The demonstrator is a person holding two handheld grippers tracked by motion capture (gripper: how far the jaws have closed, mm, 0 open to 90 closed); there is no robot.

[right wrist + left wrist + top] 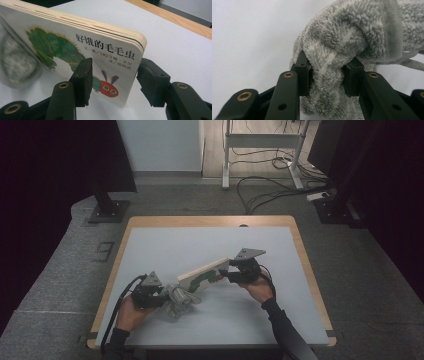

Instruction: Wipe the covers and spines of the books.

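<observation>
A board book (200, 274) with a green caterpillar on its white cover (62, 47) stands tilted on the white mat (210, 245). My right gripper (224, 275) is shut on the book's near right corner, one pad (83, 77) on the cover and the other pad (151, 83) behind the back. A grey fluffy towel (179, 301) lies bunched at the book's left end. My left gripper (165, 296) is shut on a fold of the towel (329, 52), which bulges between its two pads (304, 75).
The mat covers a wooden table (210, 221) whose rim shows at the far and side edges. Beyond it on the floor are a black stand base (107, 210), loose cables (270, 190) and a white frame (260, 145).
</observation>
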